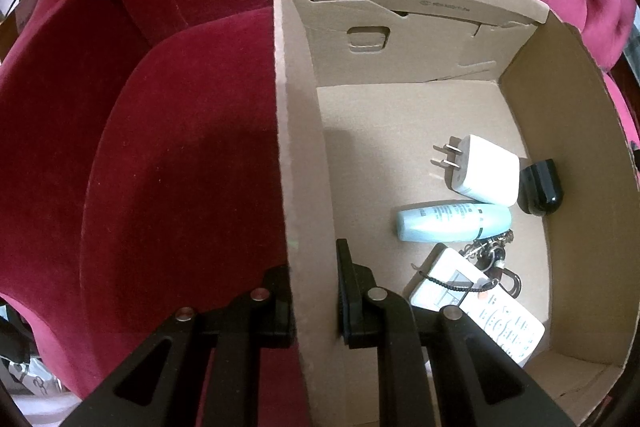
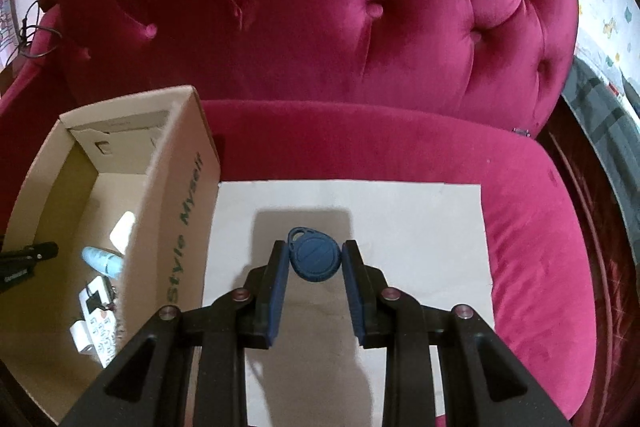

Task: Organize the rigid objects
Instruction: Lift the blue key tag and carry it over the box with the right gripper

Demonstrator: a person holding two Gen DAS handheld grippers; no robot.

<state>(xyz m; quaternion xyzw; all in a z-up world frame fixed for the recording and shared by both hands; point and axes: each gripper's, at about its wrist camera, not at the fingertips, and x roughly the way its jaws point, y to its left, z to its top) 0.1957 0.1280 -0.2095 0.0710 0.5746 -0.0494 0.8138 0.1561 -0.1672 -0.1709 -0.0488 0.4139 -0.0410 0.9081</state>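
- Blue key fob (image 2: 314, 259) clamped between the pads of the right tool (image 2: 314, 267), above the white sheet (image 2: 420, 227) on the red sofa seat (image 2: 540, 247).
- Fob's long axis slanted, ring hole toward upper left, away from the camera.
- Left tool (image 1: 316, 291) closed on the side wall of the cardboard box (image 1: 296, 147), one finger inside, one outside.
- In the box: white charger (image 1: 486, 169), prongs pointing left; pale blue tube (image 1: 452, 221) lying crosswise; white remote (image 1: 476, 303); black object (image 1: 540, 187); keyring (image 1: 492, 253).
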